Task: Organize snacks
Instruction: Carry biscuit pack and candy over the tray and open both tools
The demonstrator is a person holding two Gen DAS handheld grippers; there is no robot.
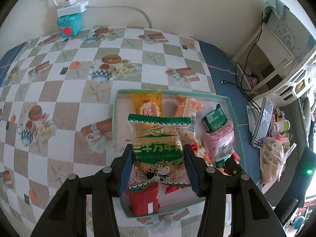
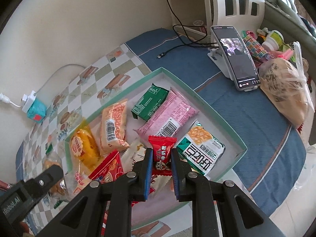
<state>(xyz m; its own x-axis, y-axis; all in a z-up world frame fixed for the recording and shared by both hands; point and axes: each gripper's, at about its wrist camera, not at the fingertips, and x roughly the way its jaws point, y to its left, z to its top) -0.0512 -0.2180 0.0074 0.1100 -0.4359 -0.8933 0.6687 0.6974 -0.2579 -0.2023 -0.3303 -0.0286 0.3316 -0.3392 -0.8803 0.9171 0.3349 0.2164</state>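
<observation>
My left gripper (image 1: 158, 148) is shut on a green and clear biscuit packet with a cartoon cow (image 1: 158, 138), held over the mint-rimmed shallow box (image 1: 116, 102). My right gripper (image 2: 161, 151) is shut on a small red milk candy packet (image 2: 162, 150) above the same box (image 2: 199, 96). In the box lie a yellow cake packet (image 2: 83, 148), an orange packet (image 2: 113, 126), a green packet (image 2: 150, 102), a pink packet (image 2: 171, 114), a white and green packet (image 2: 199, 148) and a red packet (image 2: 108, 167). The left gripper's body (image 2: 33, 191) shows at the lower left of the right wrist view.
The box rests on a checked tablecloth (image 1: 59, 90) beside a blue cloth (image 2: 246, 118). A phone on a stand (image 2: 235, 57) with a black cable, a plastic bag (image 2: 286, 90) and small clutter stand to the right. A teal box with a white charger (image 1: 70, 19) sits by the wall.
</observation>
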